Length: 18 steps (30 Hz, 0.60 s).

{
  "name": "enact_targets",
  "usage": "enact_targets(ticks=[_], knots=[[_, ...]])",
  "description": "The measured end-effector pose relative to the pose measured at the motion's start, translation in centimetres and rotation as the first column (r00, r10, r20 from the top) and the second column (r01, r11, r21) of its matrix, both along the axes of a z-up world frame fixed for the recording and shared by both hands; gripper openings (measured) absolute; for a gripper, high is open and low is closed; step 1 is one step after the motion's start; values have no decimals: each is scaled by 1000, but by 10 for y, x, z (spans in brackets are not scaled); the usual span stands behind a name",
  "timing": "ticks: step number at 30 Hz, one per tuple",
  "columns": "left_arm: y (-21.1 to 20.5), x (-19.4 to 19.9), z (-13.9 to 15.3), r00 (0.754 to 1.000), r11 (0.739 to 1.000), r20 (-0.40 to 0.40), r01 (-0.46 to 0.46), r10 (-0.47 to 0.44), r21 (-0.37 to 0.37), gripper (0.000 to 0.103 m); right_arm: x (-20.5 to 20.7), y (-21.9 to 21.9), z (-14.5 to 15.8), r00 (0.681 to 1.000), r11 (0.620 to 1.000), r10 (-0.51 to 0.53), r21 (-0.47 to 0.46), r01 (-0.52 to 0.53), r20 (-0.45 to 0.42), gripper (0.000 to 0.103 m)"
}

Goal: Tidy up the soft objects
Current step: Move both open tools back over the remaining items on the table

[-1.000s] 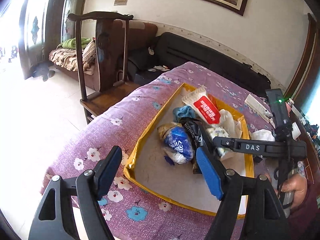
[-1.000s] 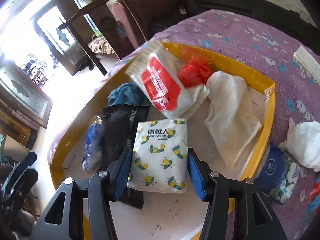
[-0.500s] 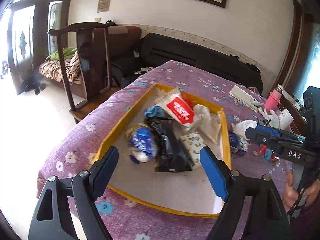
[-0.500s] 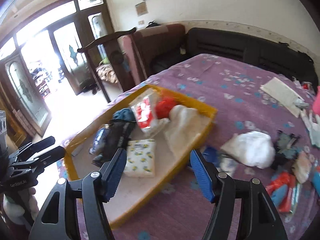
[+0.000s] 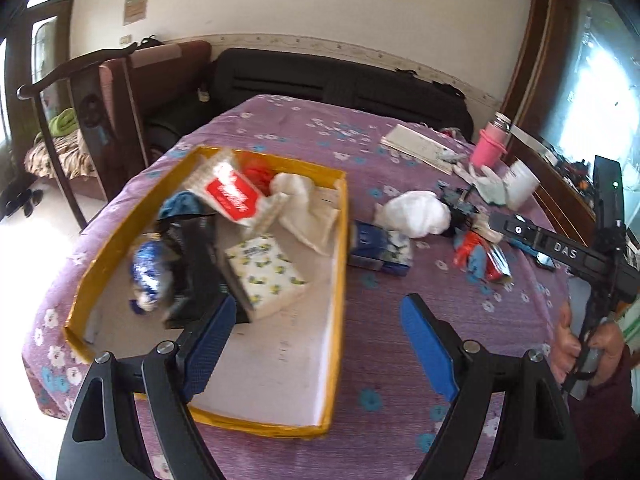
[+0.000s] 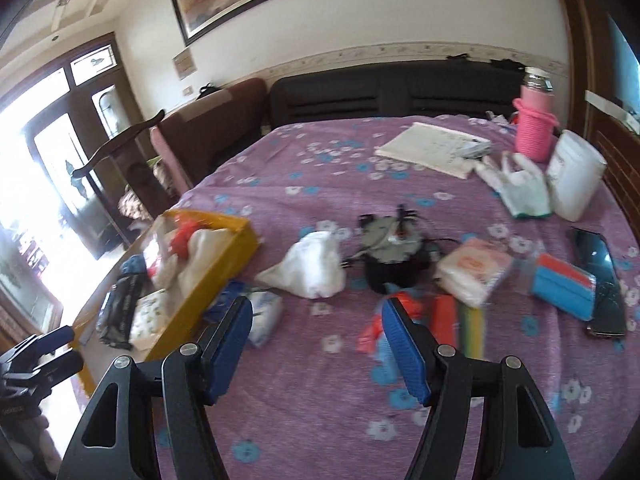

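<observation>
Both tools, the left tool (image 5: 316, 344) and the right tool (image 6: 316, 344), are wide and hold nothing. The white bag (image 6: 310, 268) on the counter (image 6: 304, 400) looks light and squishy, so pinch its puffy middle.

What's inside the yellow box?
The yellow box holds a flowery tissue pack, a red-and-white packet, a white cloth, black and blue bags. Anything beneath them is hidden.

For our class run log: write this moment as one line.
left gripper: open, empty | right gripper: open, empty | yellow tray: part filled | white bag: on cloth
</observation>
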<state>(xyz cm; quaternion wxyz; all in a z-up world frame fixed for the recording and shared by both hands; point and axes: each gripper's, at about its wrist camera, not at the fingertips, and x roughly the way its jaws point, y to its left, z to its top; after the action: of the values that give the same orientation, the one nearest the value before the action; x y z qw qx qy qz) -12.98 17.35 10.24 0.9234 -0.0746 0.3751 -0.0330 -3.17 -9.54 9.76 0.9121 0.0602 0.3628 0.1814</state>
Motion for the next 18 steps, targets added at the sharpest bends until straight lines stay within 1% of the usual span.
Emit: enact_targets(ticks=[5, 10, 13, 16, 18], knots=[[-19, 4, 4, 999, 999, -16, 48, -48, -12, 84, 3, -25, -4, 997, 997, -66, -25, 67, 45, 74], [-22, 19, -9, 996, 998, -73, 50, -54, -50, 84, 7, -45, -10, 990, 992, -130, 5, 130, 51, 74], [-23, 29, -13, 994, 998, -94, 55, -58, -32, 84, 7, -59, -11, 983, 985, -174, 22, 173, 61, 74], [-21, 41, -11, 994, 998, -89, 59, -59, -10, 84, 6, -76, -15, 971, 973, -228, 54, 225, 74, 76], [-16, 50, -11, 995, 998, -87, 52, -54, -25, 84, 7, -85, -20, 965, 966, -253, 59, 250, 64, 76]])
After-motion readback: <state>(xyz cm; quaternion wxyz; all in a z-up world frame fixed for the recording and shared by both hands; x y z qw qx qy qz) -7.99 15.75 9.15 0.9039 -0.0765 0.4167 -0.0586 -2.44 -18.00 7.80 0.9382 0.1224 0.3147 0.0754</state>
